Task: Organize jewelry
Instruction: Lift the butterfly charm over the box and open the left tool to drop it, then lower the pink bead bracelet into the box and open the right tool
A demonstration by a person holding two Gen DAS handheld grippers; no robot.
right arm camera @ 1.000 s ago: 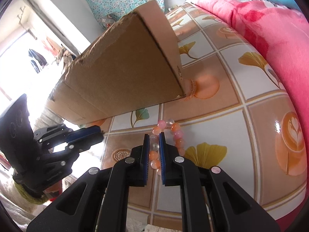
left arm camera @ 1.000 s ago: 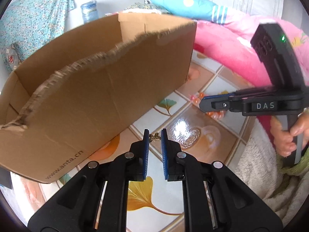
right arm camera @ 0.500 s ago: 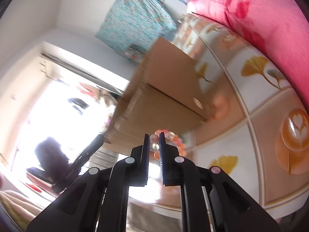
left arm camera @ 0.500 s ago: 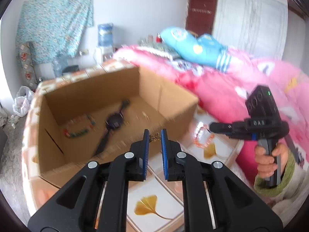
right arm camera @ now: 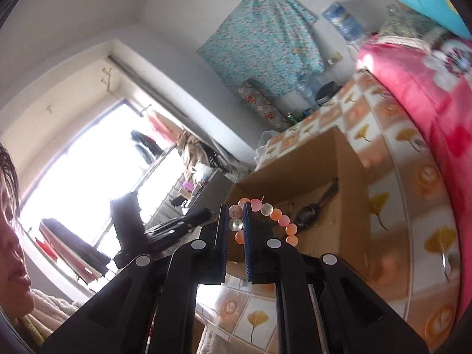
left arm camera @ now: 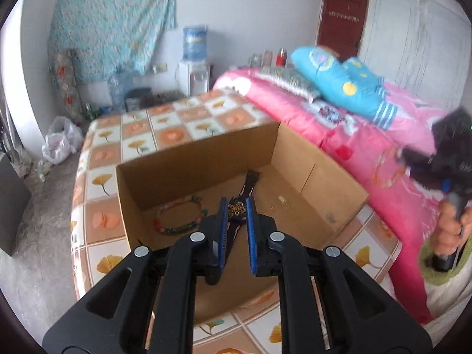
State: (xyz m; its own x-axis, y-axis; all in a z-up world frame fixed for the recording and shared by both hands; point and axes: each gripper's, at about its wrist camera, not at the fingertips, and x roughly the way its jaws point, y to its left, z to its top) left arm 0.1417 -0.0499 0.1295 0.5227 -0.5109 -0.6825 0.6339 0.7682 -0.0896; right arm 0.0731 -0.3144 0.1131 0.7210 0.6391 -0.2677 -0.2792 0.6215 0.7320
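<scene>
L wrist view: left gripper is hovering over the open box at frame centre, fingers nearly closed and pinching a small gold flower charm. Only this view is showing the box floor well: a watch is lying mid-floor w/ strap running toward the far wall, a multicolour bracelet is lying left of it, and a few tiny bits are sitting right of it, too small to tell. Box is sitting on the tiled table; pink bed is filling the right side. At right edge, blurred, a hand is gripping the right gripper's handle.

R wrist view: right gripper is raised beside the box, fingers clamping a bead bracelet of pink, orange & clear beads; its loop is hanging out to the right of the fingers. Only this view is showing those beads clearly, plus the window at left. The watch is just visible inside the box.
</scene>
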